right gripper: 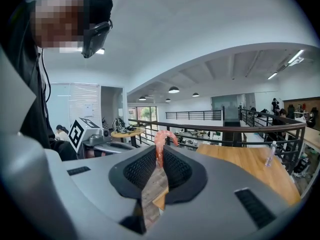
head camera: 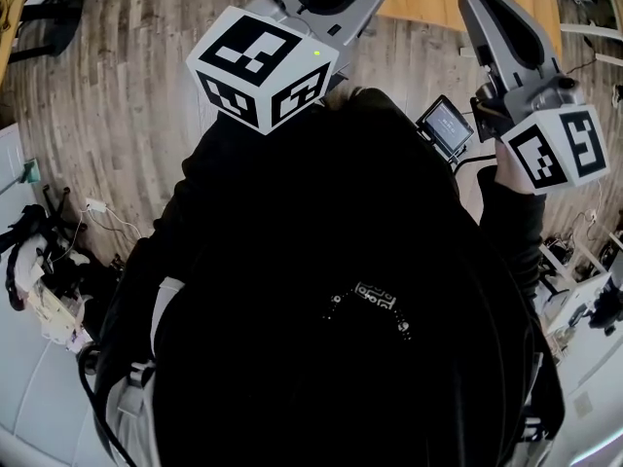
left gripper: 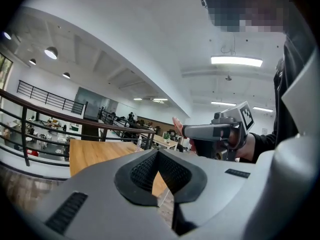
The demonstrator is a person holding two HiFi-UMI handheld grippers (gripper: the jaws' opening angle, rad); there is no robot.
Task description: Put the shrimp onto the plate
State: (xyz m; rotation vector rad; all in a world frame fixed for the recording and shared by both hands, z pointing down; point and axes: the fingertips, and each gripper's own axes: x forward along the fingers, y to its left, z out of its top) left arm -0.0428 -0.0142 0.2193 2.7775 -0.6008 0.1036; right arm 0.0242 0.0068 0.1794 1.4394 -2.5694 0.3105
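Your right gripper [right gripper: 161,159] is clenched on the shrimp [right gripper: 160,143] — the pink, curved body is pinched between the tips of the jaws and stands up out of them, its top curling over to the right. You hold it in the air, off the wooden surface [right gripper: 250,166], which lies beyond and below the jaws on the right. A clear bottle [right gripper: 271,154] stands near that surface's right edge, just in front of the dark railing [right gripper: 235,127].

Your left gripper [left gripper: 158,154] is closed on nothing: the tips of its jaws meet, and only wood shows through the wedge-shaped gap beneath them. Seen from the left gripper view, the right gripper sits off to the right at about the same height, gripped in your hand [left gripper: 246,146], with the pink shrimp poking out of its front end.

From the head view both grippers are raised in front of your dark-clad chest, well apart — the left one's marker cube [head camera: 263,66] faces up at the camera. A small screen [head camera: 446,125] shows between them, and the plank floor [head camera: 107,105] spreads out on the left.
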